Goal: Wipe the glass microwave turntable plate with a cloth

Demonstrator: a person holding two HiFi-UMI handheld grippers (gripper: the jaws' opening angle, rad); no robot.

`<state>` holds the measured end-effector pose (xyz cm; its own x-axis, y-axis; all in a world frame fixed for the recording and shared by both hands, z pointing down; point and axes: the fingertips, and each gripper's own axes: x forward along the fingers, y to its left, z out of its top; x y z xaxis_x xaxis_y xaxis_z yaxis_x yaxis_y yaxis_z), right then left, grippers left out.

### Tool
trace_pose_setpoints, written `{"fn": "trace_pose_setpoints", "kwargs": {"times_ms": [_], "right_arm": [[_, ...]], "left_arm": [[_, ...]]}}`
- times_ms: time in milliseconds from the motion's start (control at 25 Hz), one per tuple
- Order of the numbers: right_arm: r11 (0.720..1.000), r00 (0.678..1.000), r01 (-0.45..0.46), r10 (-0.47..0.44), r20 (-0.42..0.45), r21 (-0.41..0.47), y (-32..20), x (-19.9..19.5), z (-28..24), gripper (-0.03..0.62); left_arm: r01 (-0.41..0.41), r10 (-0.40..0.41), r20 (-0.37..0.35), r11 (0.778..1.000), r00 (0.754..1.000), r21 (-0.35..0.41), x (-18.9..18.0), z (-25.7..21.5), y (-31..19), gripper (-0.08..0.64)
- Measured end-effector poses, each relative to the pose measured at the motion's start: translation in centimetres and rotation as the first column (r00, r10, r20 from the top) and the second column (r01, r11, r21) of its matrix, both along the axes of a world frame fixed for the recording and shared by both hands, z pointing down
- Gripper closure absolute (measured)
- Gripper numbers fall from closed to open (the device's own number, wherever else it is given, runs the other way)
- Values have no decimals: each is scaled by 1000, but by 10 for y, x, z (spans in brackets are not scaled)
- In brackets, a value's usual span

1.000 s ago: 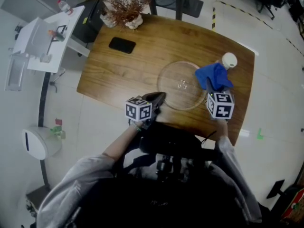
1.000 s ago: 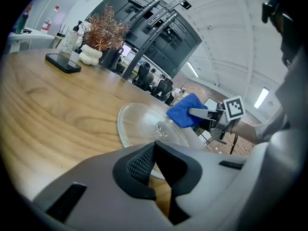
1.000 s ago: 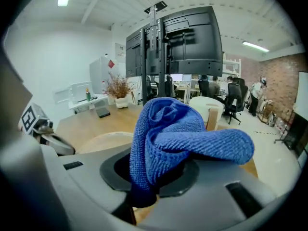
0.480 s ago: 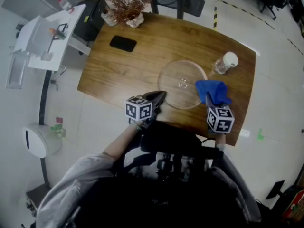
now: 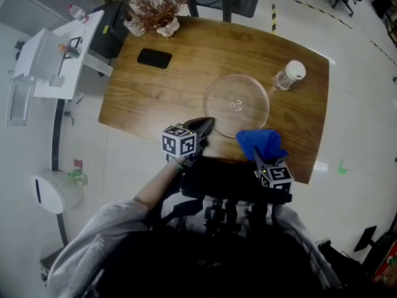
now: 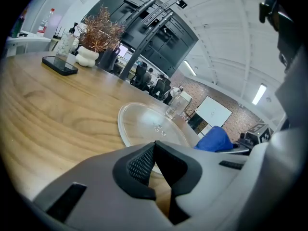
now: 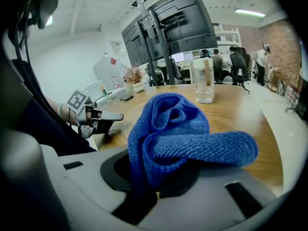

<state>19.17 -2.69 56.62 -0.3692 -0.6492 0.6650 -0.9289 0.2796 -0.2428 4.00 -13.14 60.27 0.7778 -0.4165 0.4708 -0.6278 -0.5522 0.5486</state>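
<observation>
Wood-grain bench (image 5: 155,92) fills the middle of the head view, with pale office floor around it. The glass plate (image 5: 237,104) lies flat on the bench, bare, with a small raised hub at its centre.

The blue cloth (image 5: 259,143) hangs just off the plate's near edge. It is bunched in the right gripper (image 5: 257,154), whose jaws are clamped on a thick fold of it. The left gripper (image 5: 206,126) sits at the plate's near-left rim with its jaws together on nothing.

I judge the plate stiff, fairly heavy, slick and breakable. On smooth wood it may slide or turn under a wipe, so the rim is the place to steady it, pressing down, not pinching hard. The cloth is soft and light and will flatten under pressure.

A clear bottle (image 5: 288,75) stands just beyond the plate's far-right rim. A dark phone (image 5: 154,58) and a dried plant (image 5: 152,11) lie well off to the plate's far left.

Clear glass makes the rim hard to trace against the grain. I cannot tell whether the left jaws touch it. Cloth buries the right jaw tips.
</observation>
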Motion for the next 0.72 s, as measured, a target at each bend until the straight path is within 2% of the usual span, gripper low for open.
{"fn": "trace_pose_setpoints", "kwargs": {"times_ms": [120, 320, 520, 720], "right_arm": [[998, 998, 57, -57, -42, 4, -1, -10, -1, 506], [998, 998, 54, -54, -27, 20, -4, -17, -8, 506], [1000, 1000, -20, 20, 17, 17, -4, -13, -9, 506], [993, 987, -121, 120, 110, 8, -1, -5, -6, 508]], "left_arm": [[-19, 19, 4, 1000, 1000, 12, 3, -1, 2, 568], [-53, 54, -2, 997, 999, 48, 5, -5, 7, 567], [-58, 59, -7, 994, 998, 91, 4, -8, 9, 568], [-89, 87, 20, 988, 996, 128, 5, -9, 12, 567]]}}
